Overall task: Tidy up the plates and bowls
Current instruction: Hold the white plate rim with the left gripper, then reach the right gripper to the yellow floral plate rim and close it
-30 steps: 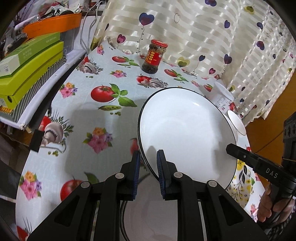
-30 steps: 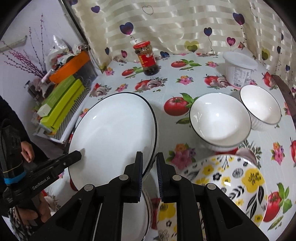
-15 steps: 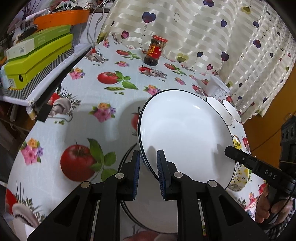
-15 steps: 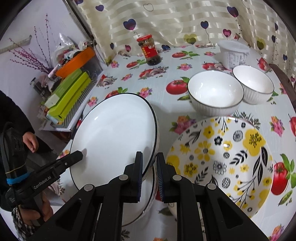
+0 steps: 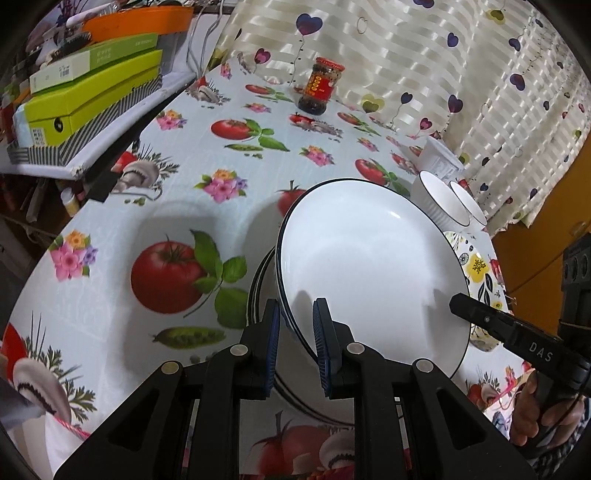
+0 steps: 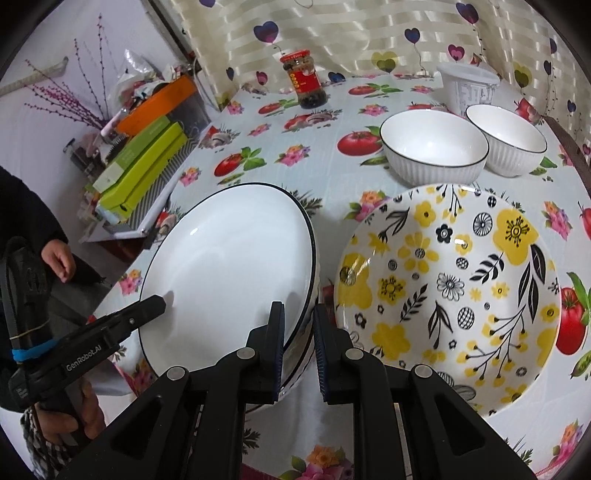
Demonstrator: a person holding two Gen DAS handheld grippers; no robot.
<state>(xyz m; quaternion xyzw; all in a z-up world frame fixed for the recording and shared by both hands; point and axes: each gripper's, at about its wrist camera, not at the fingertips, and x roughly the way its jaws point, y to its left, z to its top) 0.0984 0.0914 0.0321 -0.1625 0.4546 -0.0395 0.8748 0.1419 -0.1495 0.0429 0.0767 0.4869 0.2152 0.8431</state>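
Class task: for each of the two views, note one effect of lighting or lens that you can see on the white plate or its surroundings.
Left wrist view: the tablecloth carries a soft grey shadow left of the white plate, and tool shadows fall on the plate. Right wrist view: a small glare spot sits on the white plate; the fisheye bends the curtain and blackens the corners.

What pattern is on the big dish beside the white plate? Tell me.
Yellow and black flowers on white; right wrist view.

Red-lidded jar [image 5: 320, 85] by heart-print curtain [image 5: 424, 62] — green boxes [image 5: 92, 88], white tub [image 6: 468, 87]
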